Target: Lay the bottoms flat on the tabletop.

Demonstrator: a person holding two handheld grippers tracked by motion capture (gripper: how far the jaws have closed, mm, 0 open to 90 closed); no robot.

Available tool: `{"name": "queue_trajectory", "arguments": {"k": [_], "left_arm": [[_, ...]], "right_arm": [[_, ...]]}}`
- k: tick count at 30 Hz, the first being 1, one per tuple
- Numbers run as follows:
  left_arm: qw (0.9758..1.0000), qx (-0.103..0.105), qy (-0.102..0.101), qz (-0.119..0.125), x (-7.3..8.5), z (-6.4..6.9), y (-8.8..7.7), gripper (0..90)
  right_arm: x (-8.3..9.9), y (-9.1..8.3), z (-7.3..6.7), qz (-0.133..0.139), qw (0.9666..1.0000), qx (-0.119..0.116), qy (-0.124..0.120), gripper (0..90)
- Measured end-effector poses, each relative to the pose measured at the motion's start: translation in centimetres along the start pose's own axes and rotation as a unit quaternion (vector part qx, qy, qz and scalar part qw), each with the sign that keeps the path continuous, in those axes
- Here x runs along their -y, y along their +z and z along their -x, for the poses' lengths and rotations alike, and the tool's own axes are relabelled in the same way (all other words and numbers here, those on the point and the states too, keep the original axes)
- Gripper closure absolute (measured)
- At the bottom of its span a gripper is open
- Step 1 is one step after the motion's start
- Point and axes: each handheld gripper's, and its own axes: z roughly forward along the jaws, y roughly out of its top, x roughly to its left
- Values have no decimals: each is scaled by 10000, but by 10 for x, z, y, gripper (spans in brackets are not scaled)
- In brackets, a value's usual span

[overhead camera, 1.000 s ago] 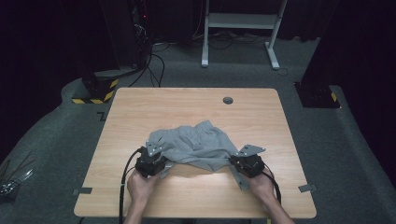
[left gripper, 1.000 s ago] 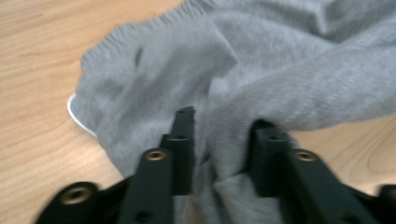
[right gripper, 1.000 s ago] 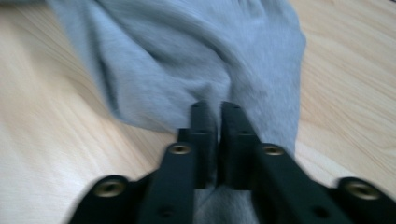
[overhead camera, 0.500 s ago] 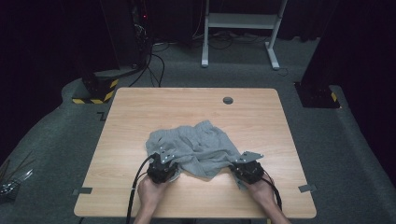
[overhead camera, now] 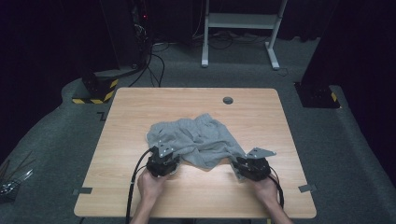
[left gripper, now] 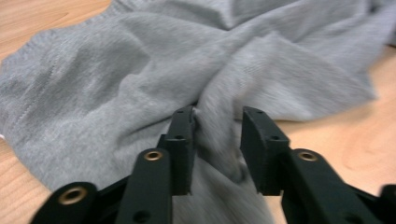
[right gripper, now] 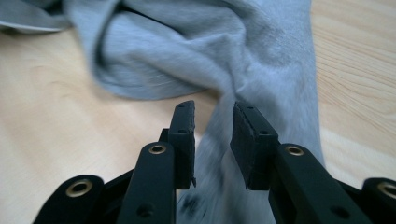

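Observation:
A crumpled grey sweatshirt-like cloth (overhead camera: 196,140) lies in the middle of the wooden table (overhead camera: 140,107). My left gripper (overhead camera: 167,154) sits at the cloth's near left edge. Its jaws have just been opening, and a loose fold of the cloth (left gripper: 219,140) still lies between them. My right gripper (overhead camera: 241,162) is at the near right corner of the cloth. Its jaws have also just been opening, with a strip of the cloth (right gripper: 215,140) slack in the gap (right gripper: 212,119). The left gripper's gap (left gripper: 217,123) holds the fold without a firm pinch.
A small dark round grommet (overhead camera: 228,100) sits near the table's far edge. Tape strips (overhead camera: 83,191) mark the near corners. Beyond the table stand a white desk frame (overhead camera: 243,32) and dark stands with yellow-black bases (overhead camera: 95,88). Bare wood lies between my hands.
Both hands have shifted a little to the right along the cloth's near edge. The cloth's near right corner is drawn out further toward the right gripper.

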Motion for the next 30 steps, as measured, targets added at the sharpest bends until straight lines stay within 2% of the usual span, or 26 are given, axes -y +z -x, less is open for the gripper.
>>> {"name": "queue_trajectory", "arguments": {"k": [1,2,4,5,6,7,9,10,13,17,19,21,22,23,24,27,28,29,30], "left_arm": [[10000,42,13,30,1,1,-3,661],[9999,93,45,25,1,2,-5,724],[9998,169,76,50,1,5,-8,754],[9997,220,141,31,0,6,-9,818],[9997,220,141,31,0,6,-9,842],[9996,237,160,24,-1,7,-9,842],[9995,276,144,29,-1,7,-11,872],[9995,281,140,40,-1,6,-13,879],[9996,254,131,76,-1,3,-22,882],[9996,190,84,166,-2,-3,-31,885],[9997,150,55,207,-1,-7,-37,886],[9996,77,38,251,0,-11,-43,885],[9995,-45,-42,306,4,-16,-48,897],[9995,-45,-42,306,4,-16,-48,898],[9994,-101,-92,318,6,-20,-51,898],[9989,-303,-256,233,12,-32,-53,898],[9987,-340,-327,182,14,-36,-53,898],[9983,-250,-490,198,18,-38,-54,895],[9983,-250,-490,198,18,-38,-54,856]], "right_arm": [[0,0,0,0,10000,0,0,689],[8,-7,-6,60,10000,-52,-7,680],[11,-8,-8,52,10000,-54,-39,674],[18,-5,-13,-36,9999,-57,-74,661],[20,-3,-14,-121,9999,-30,-90,654],[20,-3,-14,-121,9999,-30,-90,654],[23,5,-14,-285,9995,61,-104,648],[24,8,-14,-316,9991,233,-157,724],[23,7,-11,-375,9984,352,-254,860],[23,1,-11,-365,9974,435,-449,878],[22,-3,-10,-309,9978,425,-404,878],[18,-17,-4,-52,9984,466,-308,879],[18,-21,-1,17,9984,494,-271,879],[18,-21,-1,17,9984,494,-271,879],[17,-30,5,131,9979,599,-218,879],[19,-35,13,190,9972,717,-101,879],[23,-36,22,183,9968,769,66,878],[25,-35,25,155,9969,758,137,875],[25,-35,25,155,9969,758,137,875]]}}
